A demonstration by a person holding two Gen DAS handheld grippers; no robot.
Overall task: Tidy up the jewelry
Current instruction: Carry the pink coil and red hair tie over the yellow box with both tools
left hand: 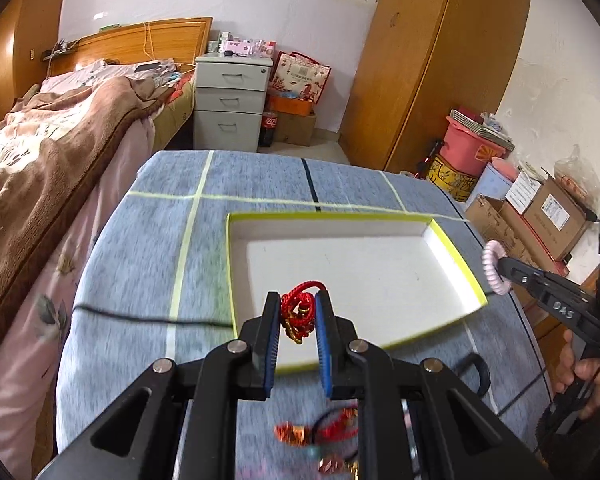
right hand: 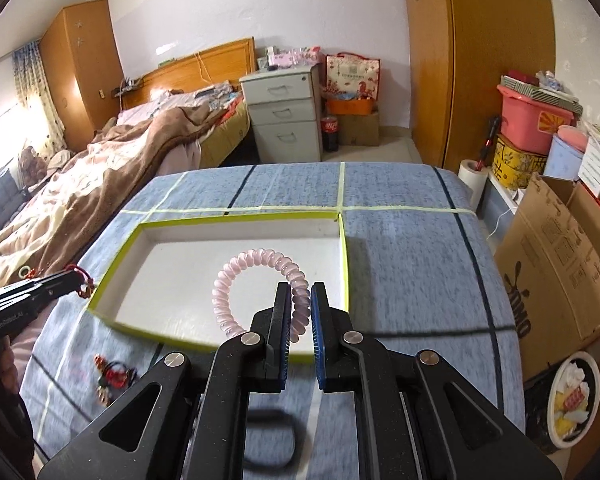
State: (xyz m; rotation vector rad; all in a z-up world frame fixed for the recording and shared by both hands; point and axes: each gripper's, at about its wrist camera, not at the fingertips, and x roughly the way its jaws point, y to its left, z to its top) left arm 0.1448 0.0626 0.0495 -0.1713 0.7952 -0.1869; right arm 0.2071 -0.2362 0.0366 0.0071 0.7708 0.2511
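Bedroom setup, blue checked surface (right hand: 400,248) with a white tray (left hand: 456,268). Left gripper (left hand: 298,316) is clamped on a red cord bracelet (left hand: 298,308), right gripper (right hand: 301,312) on a pink coil band (right hand: 256,264), both over the tray. Loose cord could snag a pad on release. Readable: "DAS" on the right gripper, "GenRobot.AI" on the left.

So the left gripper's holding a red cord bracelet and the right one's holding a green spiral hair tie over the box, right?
Nearly. The spiral hair tie in the right gripper is pale pink, not green, as the right wrist view shows. The left gripper does hold the red cord bracelet over the box.
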